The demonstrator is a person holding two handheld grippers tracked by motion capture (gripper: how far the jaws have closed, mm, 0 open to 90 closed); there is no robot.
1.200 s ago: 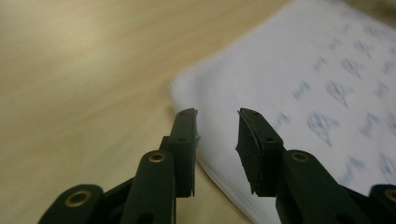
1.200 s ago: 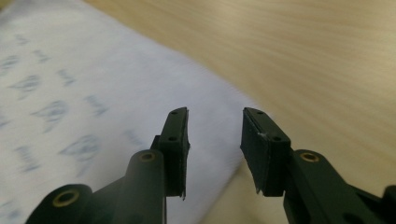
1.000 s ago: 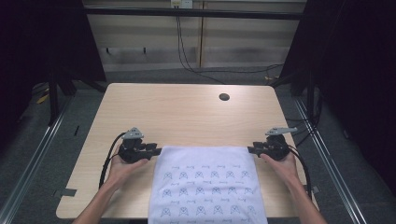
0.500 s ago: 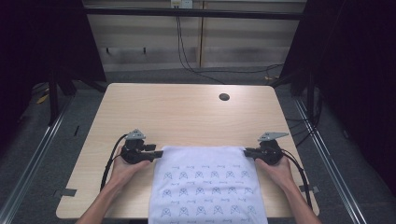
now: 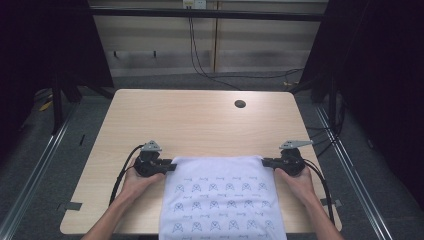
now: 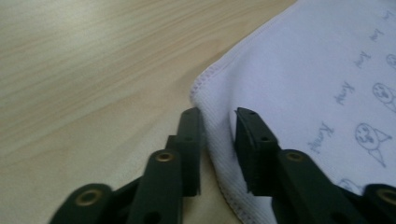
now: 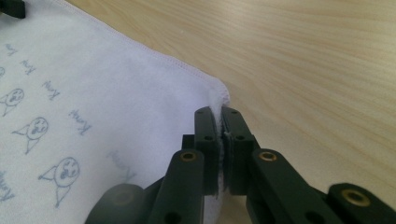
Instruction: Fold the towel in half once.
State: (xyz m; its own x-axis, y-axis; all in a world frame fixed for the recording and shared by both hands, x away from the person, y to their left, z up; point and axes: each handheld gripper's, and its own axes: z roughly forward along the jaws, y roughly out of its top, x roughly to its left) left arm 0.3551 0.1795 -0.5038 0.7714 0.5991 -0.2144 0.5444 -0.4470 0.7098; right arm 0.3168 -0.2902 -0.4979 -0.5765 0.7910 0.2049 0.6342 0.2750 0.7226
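A white cloth printed with small blue faces lies flat at the near middle of the wooden table and hangs over its front edge. My left gripper is at the cloth's far left corner. In the left gripper view its jaws have just been closing. The hemmed edge of the cloth lies in the gap between them, and the pads are not pressing it. My right gripper is at the far right corner. Its jaws have just closed and pinch the cloth there.
A dark round cable hole sits in the tabletop at the far right. Bare wood stretches beyond the cloth. Black cables trail from both grippers toward the table's front edge. Dark frame posts and floor rails flank the table.
Both hands have stayed at the cloth's far corners, shifting only slightly. The cloth lies as before.
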